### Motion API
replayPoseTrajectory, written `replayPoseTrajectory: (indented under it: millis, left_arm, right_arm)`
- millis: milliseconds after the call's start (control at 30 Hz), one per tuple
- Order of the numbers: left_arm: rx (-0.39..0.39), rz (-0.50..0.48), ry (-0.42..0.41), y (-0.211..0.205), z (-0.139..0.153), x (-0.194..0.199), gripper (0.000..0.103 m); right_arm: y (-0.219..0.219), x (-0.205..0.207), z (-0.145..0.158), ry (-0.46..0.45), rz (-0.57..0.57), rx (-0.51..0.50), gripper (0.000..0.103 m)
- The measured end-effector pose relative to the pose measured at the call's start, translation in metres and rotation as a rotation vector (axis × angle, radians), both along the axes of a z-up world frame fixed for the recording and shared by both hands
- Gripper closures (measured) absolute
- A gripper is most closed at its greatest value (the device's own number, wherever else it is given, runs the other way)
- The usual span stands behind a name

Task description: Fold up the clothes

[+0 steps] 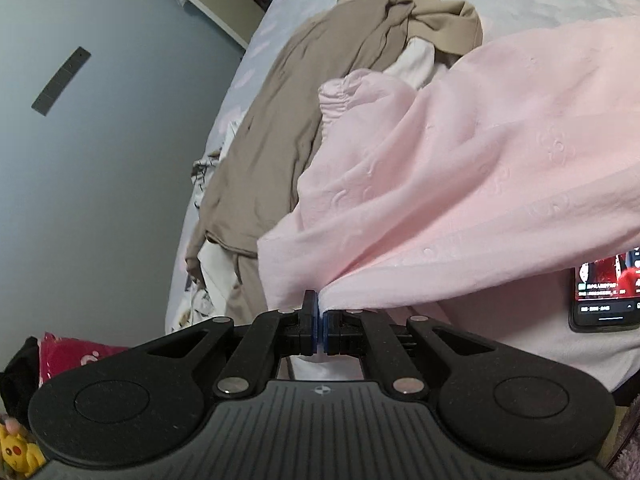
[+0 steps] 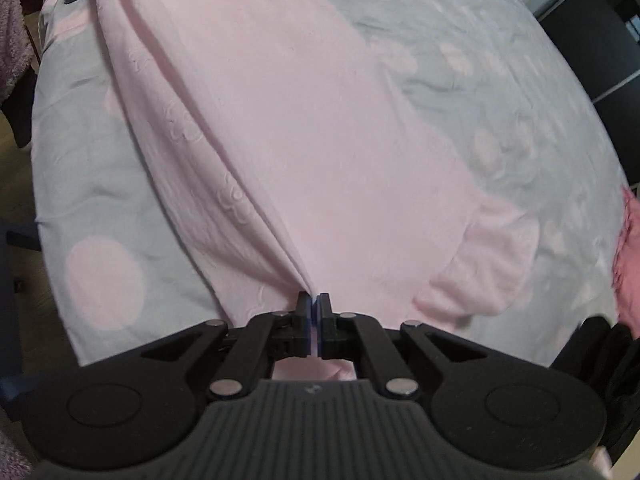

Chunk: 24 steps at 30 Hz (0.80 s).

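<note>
Tongs, left (image 1: 319,306) and right (image 2: 313,307), angled downward, each clamped on pink garment (image 1: 460,168) over bed (image 2: 500,92).

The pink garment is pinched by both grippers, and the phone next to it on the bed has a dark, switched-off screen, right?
Not quite. Both the left gripper and the right gripper do pinch the pink garment, but the phone is lit, showing a red picture, as the left wrist view shows.

**Two wrist views, angled down at the bed**

Each view is taken from just behind its claw, close above the bed (image 1: 260,40), tilted downward. The pink garment (image 1: 460,168) and the phone (image 1: 604,300) are shared by both views.
</note>
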<state>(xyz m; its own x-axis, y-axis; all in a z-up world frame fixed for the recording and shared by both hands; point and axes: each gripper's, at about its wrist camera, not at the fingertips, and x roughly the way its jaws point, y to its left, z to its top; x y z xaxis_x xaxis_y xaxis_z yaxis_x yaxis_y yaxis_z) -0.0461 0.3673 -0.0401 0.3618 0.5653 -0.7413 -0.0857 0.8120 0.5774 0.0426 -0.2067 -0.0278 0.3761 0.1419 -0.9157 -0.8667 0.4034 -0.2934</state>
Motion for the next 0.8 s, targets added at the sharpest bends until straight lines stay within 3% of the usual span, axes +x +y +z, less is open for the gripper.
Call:
replayPoseTrajectory:
  millis: [100,167,300,400,567,700,733,800]
  left_arm:
    - [0.015,-0.008,0.013,-0.002,-0.003,0.001,0.102]
    - [0.012,-0.004,0.016,-0.001,-0.003,0.0,0.102]
    - [0.002,0.004,0.025,0.003,-0.007,0.0,0.102]
    - [-0.005,0.013,0.03,0.007,-0.009,0.001,0.102]
    - [-0.01,0.026,0.028,0.009,-0.005,0.004,0.102]
    - [-0.015,0.033,0.029,0.014,-0.003,0.007,0.102]
    - [-0.015,0.036,0.031,0.014,-0.003,0.008,0.102]
    - [-0.011,0.037,0.037,0.013,-0.003,0.008,0.102]
  right_arm:
    - [-0.015,0.006,0.013,0.035,-0.071,0.069,0.09]
    - [-0.028,0.009,0.023,0.046,-0.141,0.122,0.074]
    - [-0.055,0.019,0.032,0.027,-0.286,0.187,0.072]
    - [-0.059,0.007,0.022,-0.02,-0.258,0.104,0.071]
    - [-0.056,-0.006,-0.009,-0.012,-0.217,0.007,0.067]
    - [-0.057,-0.003,-0.03,-0.126,-0.23,-0.069,0.067]
    - [-0.056,0.0,-0.035,-0.142,-0.22,-0.075,0.069]
    - [-0.057,0.004,-0.034,-0.135,-0.222,-0.073,0.103]
